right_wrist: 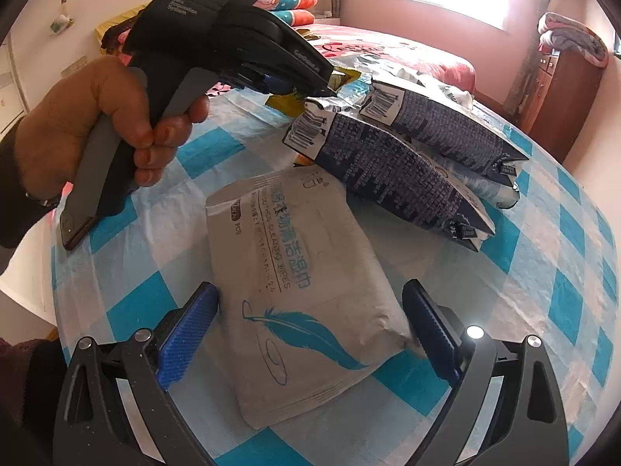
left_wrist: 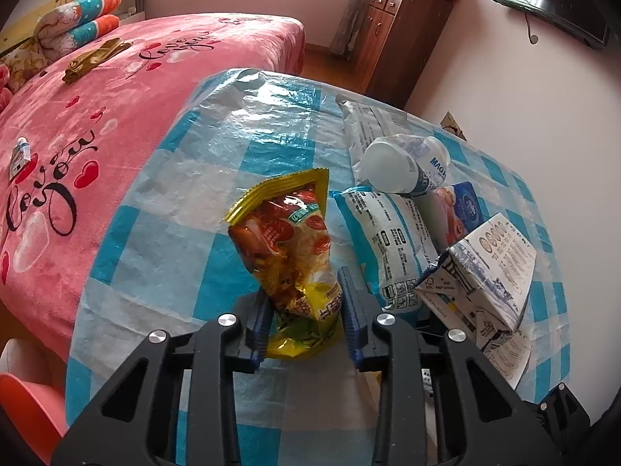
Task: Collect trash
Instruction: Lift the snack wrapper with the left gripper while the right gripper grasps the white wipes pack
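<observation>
The left gripper (left_wrist: 304, 312) is clamped on a yellow-red snack packet (left_wrist: 289, 248), held upright above the blue-checked tablecloth (left_wrist: 186, 178); the right gripper (right_wrist: 310, 334), fingers wide apart, straddles a grey wet-wipes pack (right_wrist: 302, 291); milk cartons (right_wrist: 396, 155) lie at one o'clock.

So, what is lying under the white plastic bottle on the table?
The white plastic bottle rests on a white-blue printed packet and a long white wrapper; anything beneath those is covered.

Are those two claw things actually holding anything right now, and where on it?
The left gripper pinches the yellow snack packet near its bottom end. The right gripper holds nothing.
</observation>
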{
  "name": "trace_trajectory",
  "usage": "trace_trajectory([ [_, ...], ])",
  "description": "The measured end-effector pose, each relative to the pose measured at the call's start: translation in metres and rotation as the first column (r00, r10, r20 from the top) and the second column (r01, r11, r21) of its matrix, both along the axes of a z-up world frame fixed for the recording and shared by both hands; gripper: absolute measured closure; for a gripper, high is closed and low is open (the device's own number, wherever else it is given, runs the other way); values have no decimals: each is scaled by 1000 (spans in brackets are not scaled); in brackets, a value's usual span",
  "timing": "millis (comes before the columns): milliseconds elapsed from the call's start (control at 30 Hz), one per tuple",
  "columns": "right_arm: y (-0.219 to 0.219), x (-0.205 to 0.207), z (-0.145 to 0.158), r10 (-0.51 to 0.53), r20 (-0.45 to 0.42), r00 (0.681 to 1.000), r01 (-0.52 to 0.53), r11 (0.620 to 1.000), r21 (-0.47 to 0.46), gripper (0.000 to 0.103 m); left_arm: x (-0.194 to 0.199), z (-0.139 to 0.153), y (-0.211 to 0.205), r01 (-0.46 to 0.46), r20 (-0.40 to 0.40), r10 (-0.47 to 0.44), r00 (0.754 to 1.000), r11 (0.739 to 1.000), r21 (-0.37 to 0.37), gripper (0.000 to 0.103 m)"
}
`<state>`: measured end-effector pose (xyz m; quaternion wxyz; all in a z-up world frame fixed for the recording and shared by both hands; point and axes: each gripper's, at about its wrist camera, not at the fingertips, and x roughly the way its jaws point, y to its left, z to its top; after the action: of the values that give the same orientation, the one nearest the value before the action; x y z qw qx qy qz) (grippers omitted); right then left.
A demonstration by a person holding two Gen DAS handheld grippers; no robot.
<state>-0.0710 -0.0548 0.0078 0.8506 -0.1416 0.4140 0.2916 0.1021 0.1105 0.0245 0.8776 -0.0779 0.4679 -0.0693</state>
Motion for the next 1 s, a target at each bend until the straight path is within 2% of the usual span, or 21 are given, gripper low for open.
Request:
trace_trajectory([
  [167,2,-3,-4,-33,25,999,33,999,-10,9,-4,1,1,0,4,0,1000,1000,-4,70],
  [533,2,-16,-1,-108,29,994,107,994,28,22,-19,9,11,-5,3,5,1000,999,-35,71],
  [1000,-15,-39,5,-185,43,982,184,982,40,31,-79,29,13,47,41,-44,998,995,-87,71],
])
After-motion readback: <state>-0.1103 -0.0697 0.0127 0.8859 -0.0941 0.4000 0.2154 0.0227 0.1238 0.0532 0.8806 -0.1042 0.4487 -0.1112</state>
